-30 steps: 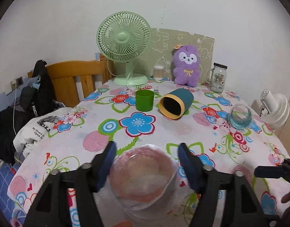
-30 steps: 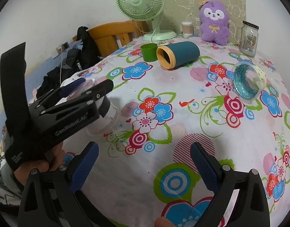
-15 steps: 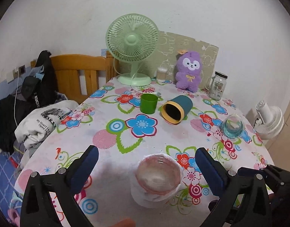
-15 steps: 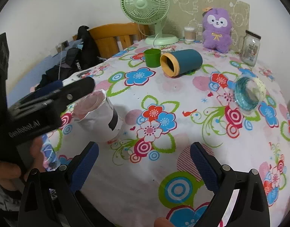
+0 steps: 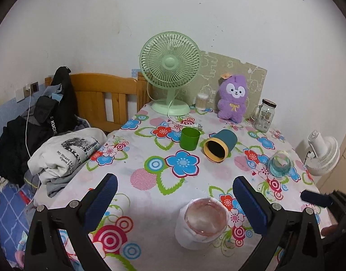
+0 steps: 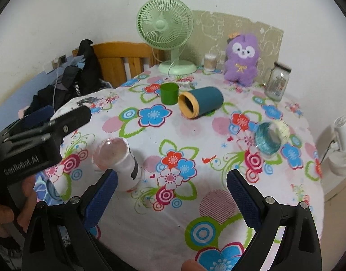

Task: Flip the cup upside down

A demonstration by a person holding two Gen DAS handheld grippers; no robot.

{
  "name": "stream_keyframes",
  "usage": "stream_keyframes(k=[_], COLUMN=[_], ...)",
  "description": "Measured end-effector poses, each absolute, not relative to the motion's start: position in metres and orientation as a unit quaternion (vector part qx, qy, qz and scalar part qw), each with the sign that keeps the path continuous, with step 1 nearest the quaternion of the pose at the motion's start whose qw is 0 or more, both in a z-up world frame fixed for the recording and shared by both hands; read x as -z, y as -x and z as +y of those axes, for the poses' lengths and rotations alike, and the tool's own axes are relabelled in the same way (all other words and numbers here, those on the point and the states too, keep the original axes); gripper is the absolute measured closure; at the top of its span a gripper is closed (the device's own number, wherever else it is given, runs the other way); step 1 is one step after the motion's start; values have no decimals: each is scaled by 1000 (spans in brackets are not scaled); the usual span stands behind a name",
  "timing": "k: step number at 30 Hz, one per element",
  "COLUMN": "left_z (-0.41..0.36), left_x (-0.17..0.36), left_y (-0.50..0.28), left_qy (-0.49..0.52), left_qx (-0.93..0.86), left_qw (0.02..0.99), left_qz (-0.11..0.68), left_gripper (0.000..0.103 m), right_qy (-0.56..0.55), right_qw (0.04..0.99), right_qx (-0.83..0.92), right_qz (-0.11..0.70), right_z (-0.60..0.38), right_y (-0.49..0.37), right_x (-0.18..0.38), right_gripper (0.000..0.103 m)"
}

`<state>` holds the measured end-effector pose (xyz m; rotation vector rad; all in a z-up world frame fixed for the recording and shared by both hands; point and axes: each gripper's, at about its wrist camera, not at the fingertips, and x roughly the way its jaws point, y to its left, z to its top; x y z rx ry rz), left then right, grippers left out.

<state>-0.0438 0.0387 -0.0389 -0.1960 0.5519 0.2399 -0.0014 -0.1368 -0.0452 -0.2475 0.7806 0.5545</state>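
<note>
A white paper-wrapped cup with a pinkish top [image 5: 203, 223] stands on the flowered tablecloth near the table's front edge; whether that top is its mouth or its base I cannot tell. It also shows in the right wrist view [image 6: 118, 162]. My left gripper [image 5: 175, 201] is open and empty, drawn back above and behind the cup; its body shows in the right wrist view [image 6: 37, 135]. My right gripper [image 6: 170, 194] is open and empty over the front of the table, the cup just beyond its left finger.
A green cup [image 5: 190, 139], a teal tumbler on its side [image 5: 220, 145] and a clear glass on its side [image 5: 280, 163] lie mid-table. A green fan [image 5: 170, 72], purple plush [image 5: 232, 99] and jar [image 5: 264, 115] stand at the back. Clothes [image 5: 64, 155] pile at the left.
My left gripper opened, let go of the paper-wrapped cup and pulled back and up. The cup now stands free on the table. My right gripper barely moved.
</note>
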Motion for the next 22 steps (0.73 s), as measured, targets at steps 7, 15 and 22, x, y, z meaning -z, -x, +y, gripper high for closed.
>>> stream_keyframes(k=[7,15,22], left_z=[42,47,46], left_x=[38,44,44], left_y=[50,53,54], left_qy=[81,78,72], left_qx=[-126,-133,-134], left_qw=[948,943,943], left_qz=[280,295,297], left_gripper=[0,0,0], right_qy=[133,141,140], right_qw=[885,881,880], right_qx=[-269,-276,-278], right_qz=[356,358,357], right_z=[-126,-118,-117], right_y=[15,21,22], right_x=[33,35,34], right_gripper=[5,5,5])
